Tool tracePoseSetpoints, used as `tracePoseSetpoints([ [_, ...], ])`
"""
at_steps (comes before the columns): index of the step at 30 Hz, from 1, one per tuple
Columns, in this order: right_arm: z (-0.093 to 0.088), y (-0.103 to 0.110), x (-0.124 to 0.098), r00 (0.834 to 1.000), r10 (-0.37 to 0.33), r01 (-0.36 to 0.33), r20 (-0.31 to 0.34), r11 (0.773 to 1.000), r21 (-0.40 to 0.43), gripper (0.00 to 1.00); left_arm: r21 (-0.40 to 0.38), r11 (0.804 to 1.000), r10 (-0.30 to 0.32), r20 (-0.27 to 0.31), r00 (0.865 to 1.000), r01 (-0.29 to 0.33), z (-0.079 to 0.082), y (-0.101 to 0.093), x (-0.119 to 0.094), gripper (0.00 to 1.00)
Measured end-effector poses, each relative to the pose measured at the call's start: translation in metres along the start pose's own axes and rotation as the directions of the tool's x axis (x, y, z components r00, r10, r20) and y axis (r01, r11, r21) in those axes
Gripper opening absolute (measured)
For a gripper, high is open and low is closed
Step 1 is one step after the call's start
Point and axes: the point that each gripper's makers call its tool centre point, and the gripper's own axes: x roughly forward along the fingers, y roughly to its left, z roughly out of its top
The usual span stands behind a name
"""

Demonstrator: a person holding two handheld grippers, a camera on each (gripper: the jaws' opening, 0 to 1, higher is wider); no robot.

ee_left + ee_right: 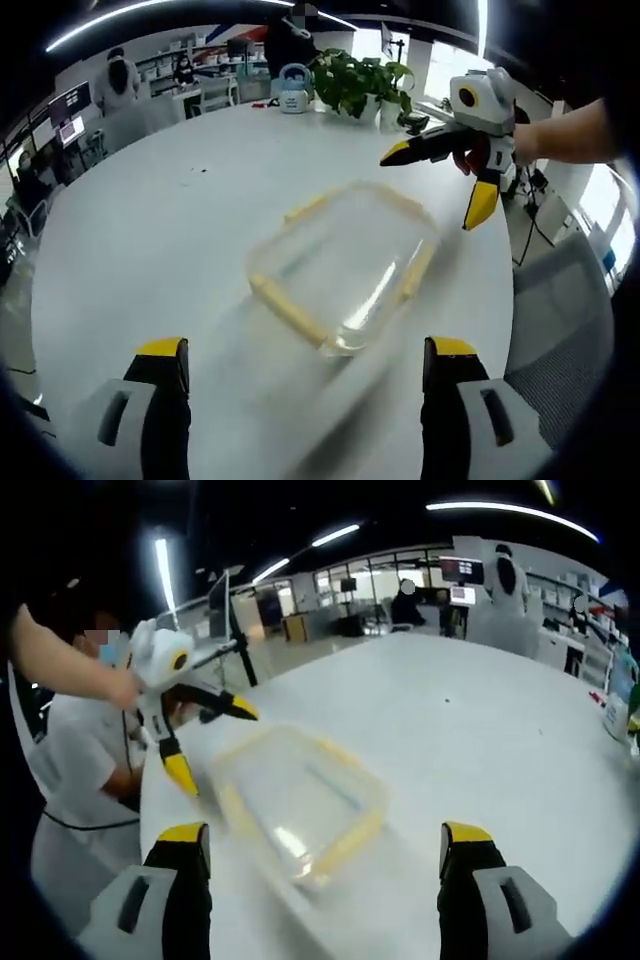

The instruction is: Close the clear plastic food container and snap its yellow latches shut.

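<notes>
A clear plastic food container (345,262) with pale yellow latches along its sides lies on the white round table (160,230), its picture blurred. My left gripper (305,365) stands open just short of it, nothing between its jaws. The right gripper (445,175), held by a hand, hovers open past the container's far right corner. In the right gripper view the same container (300,805) lies ahead of my open right gripper (325,850), and the left gripper (205,735) hangs open by the container's far left corner. Whether the lid is seated I cannot tell.
A potted green plant (360,80) and a light blue kettle (294,90) stand at the table's far edge. Several people sit or stand at desks beyond. A person in a white shirt (75,770) stands close to the table's edge. A grey chair (560,320) stands at right.
</notes>
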Motion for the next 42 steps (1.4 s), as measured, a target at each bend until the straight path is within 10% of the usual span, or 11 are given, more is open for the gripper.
tracePoseSetpoints([
  [42, -0.020, 0.024, -0.039, 0.983, -0.132, 0.120, 0.130, 0.988, 0.096, 0.92, -0.299, 0.949, 0.162, 0.200, 0.966, -0.098, -0.030, -0.012, -0.037, 0.97],
])
